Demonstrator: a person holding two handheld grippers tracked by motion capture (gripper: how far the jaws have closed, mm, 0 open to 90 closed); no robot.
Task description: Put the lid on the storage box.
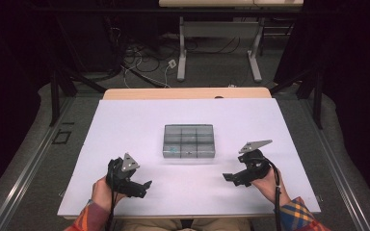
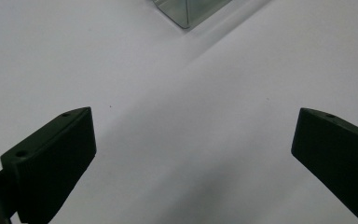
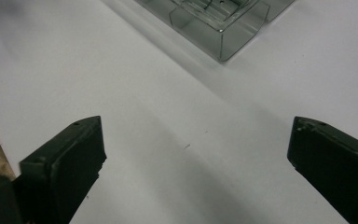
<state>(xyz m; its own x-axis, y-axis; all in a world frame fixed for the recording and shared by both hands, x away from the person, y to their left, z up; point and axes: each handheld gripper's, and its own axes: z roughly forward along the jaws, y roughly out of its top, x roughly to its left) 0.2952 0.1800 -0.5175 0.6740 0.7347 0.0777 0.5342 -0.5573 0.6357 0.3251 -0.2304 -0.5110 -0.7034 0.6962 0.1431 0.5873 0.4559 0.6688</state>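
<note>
A clear plastic organizer box (image 1: 189, 141) with several small compartments sits in the middle of the white table (image 1: 125, 125). My left gripper (image 1: 147, 185) rests low near the front left, its jaws spread wide over bare table, nothing between them (image 2: 193, 158). A corner of the box (image 2: 186, 11) shows at the top of the left gripper view. My right gripper (image 1: 227, 178) sits at the front right, pointing left, with its jaws wide apart and empty (image 3: 196, 154). The box (image 3: 219, 23) lies beyond it in the right gripper view.
The table's front edge runs just behind both hands. A wooden strip (image 1: 188, 93) borders the far edge. Beyond it stands another table's metal frame (image 1: 217, 43) with cables on the floor (image 1: 144, 62).
</note>
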